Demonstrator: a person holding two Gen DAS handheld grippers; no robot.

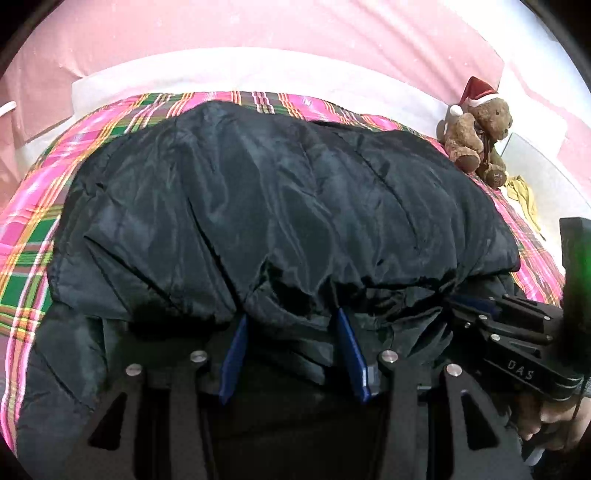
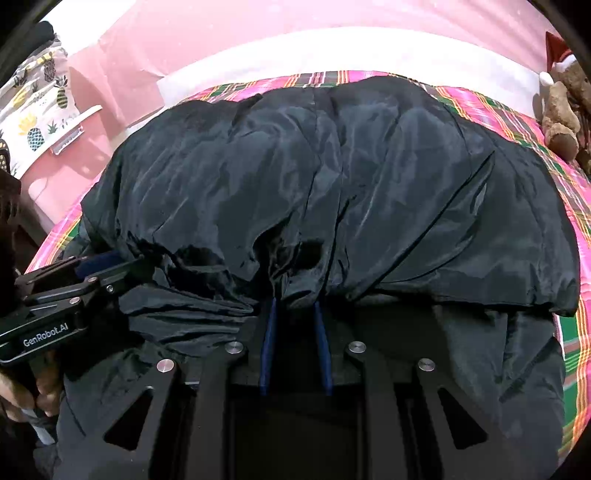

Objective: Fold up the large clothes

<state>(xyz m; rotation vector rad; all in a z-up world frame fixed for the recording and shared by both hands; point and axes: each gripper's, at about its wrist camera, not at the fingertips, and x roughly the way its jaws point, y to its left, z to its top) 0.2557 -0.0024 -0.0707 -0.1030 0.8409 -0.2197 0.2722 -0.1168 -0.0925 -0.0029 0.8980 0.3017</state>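
A large black padded jacket (image 1: 280,206) lies on a pink and green plaid blanket (image 1: 33,236), with its near part folded over itself. My left gripper (image 1: 291,314) has its blue fingers (image 1: 236,347) spread apart, tips tucked under the folded hem. My right gripper (image 2: 295,301) holds a bunched bit of the jacket's hem (image 2: 291,284) between its blue fingers (image 2: 269,332), which stand close together. The jacket (image 2: 332,184) fills the right wrist view. Each gripper shows in the other's view: the right (image 1: 461,302) at the right edge, the left (image 2: 99,262) at the left edge.
A brown teddy bear with a Santa hat (image 1: 480,129) sits at the blanket's far right corner, also in the right wrist view (image 2: 565,107). Pink sheet (image 1: 258,29) and a white strip (image 1: 258,74) lie beyond. A pineapple-print cloth (image 2: 37,110) hangs at far left.
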